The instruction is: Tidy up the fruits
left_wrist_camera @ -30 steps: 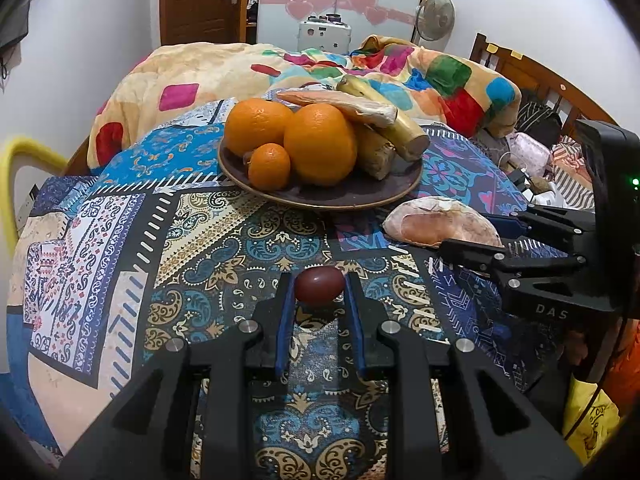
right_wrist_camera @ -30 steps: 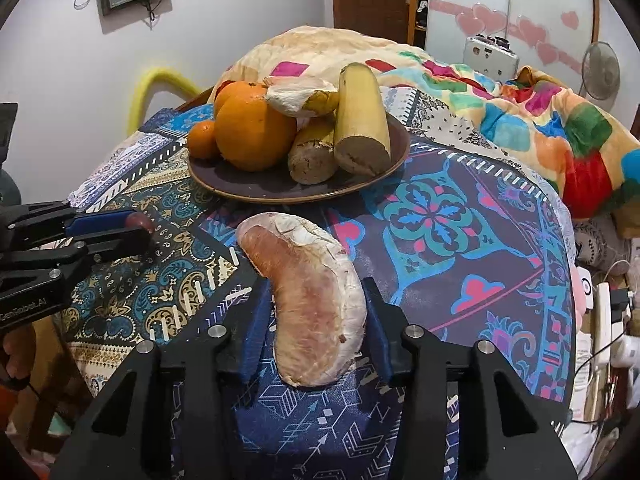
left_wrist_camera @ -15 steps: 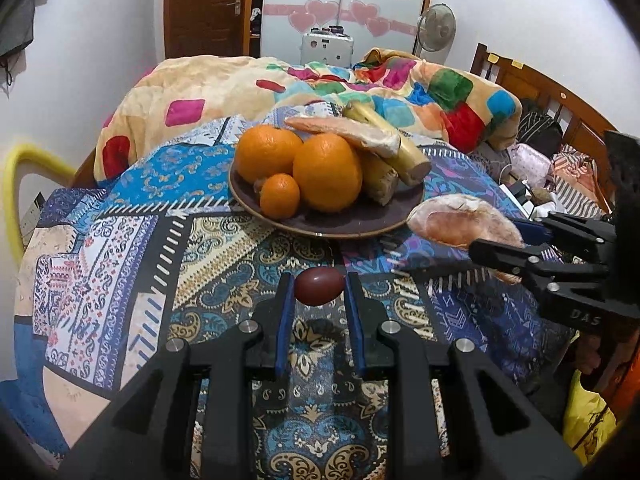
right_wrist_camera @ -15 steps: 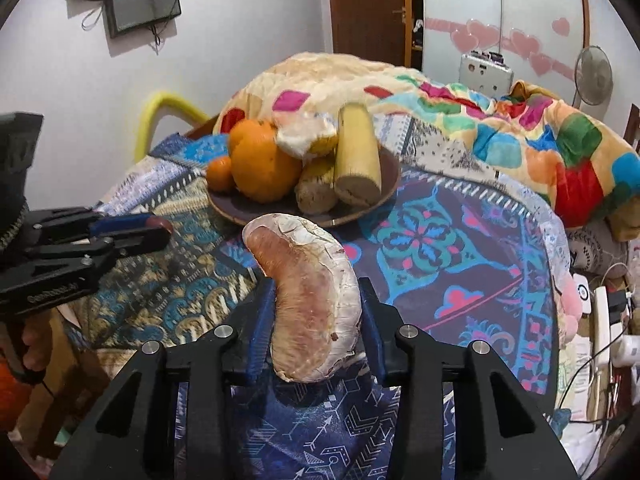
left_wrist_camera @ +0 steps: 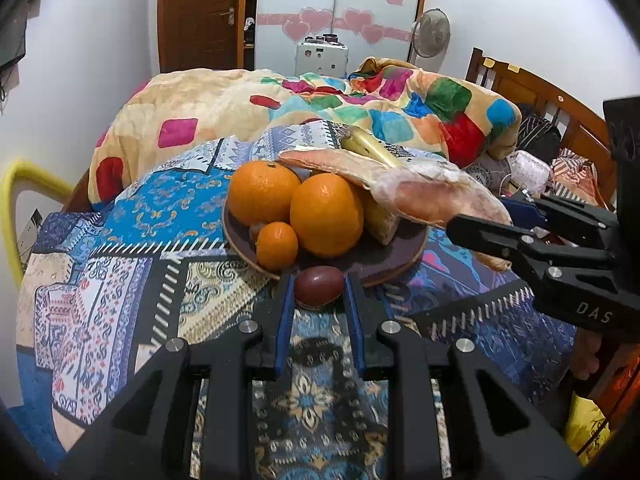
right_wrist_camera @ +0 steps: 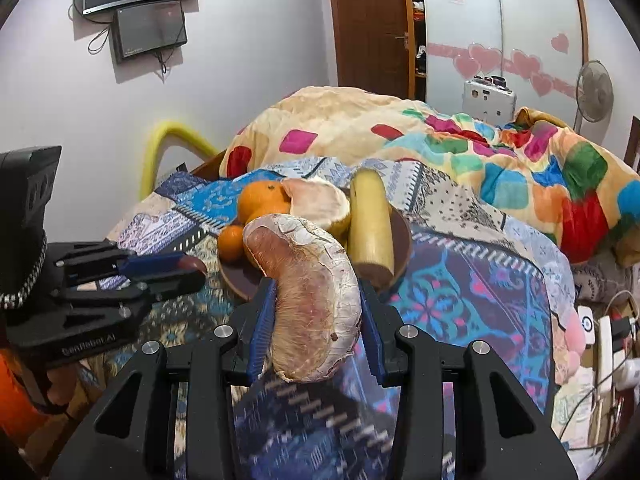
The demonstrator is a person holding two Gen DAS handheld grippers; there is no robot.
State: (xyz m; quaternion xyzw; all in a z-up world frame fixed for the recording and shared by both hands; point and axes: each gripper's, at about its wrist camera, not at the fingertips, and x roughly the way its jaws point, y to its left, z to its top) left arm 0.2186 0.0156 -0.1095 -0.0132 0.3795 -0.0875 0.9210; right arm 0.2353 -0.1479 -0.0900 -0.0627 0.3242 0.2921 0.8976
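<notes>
My right gripper (right_wrist_camera: 316,320) clamped the pomelo wedge (right_wrist_camera: 310,296) above the crowded plate (left_wrist_camera: 392,256); my left gripper (left_wrist_camera: 318,300) pinched a dark fruit (left_wrist_camera: 319,285); releasing could topple the oranges (left_wrist_camera: 326,214)

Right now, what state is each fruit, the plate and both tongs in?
Left tongs: shut on the dark red fruit, near the plate's edge.
Right tongs: shut on the pomelo segment, lifted.
Plate: on the bedspread, loaded.
Large oranges: on the plate, touching.
Small orange: on the plate, in front.
Banana: lying on the plate.
</notes>
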